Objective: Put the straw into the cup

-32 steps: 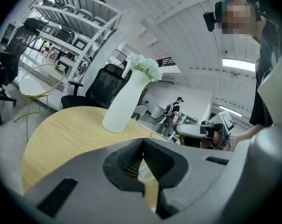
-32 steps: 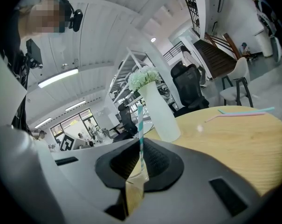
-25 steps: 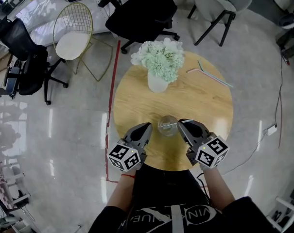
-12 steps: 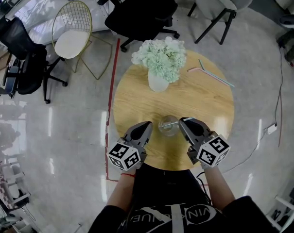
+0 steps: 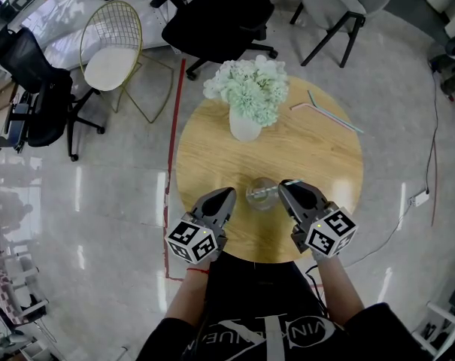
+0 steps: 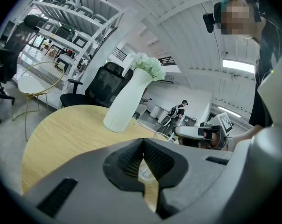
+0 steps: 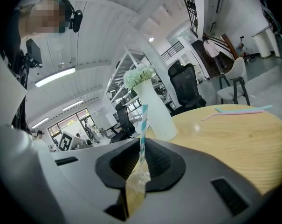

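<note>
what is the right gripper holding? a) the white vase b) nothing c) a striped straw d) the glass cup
C: in the right gripper view the right gripper has its jaws closed on a teal-and-white striped straw.

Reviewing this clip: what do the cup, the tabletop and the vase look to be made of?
Cup: clear glass or plastic; the table's grain shows through it. Tabletop: light wood or wood-look laminate, smooth, with visible grain and a faint sheen. Vase: matte white and opaque, likely ceramic, with no glare on it.
</note>
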`<move>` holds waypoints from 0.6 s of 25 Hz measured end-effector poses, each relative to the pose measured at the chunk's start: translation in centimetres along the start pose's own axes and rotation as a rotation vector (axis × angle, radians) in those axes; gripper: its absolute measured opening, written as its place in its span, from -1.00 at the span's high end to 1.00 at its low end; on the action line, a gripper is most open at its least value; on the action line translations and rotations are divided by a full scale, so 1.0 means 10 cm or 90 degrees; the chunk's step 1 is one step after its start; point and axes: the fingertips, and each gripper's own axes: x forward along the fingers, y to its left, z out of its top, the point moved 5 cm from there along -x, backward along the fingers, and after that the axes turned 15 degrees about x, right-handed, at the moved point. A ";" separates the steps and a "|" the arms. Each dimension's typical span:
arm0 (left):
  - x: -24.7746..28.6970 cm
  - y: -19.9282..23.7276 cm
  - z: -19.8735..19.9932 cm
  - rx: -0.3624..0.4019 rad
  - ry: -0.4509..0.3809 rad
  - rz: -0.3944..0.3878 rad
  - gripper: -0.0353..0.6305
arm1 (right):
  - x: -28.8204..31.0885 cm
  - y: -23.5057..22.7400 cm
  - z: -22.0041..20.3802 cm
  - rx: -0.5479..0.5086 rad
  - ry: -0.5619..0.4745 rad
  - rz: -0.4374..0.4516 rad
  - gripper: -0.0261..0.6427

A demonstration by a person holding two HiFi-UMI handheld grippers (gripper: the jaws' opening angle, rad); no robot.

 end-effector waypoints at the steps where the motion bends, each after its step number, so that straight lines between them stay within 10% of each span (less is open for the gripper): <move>1: 0.00 0.00 0.00 0.000 0.000 -0.001 0.87 | 0.00 0.00 0.00 0.000 0.001 0.000 0.86; 15: -0.03 0.00 -0.04 -0.008 0.003 -0.003 0.87 | 0.00 -0.01 -0.06 0.009 0.008 -0.005 0.86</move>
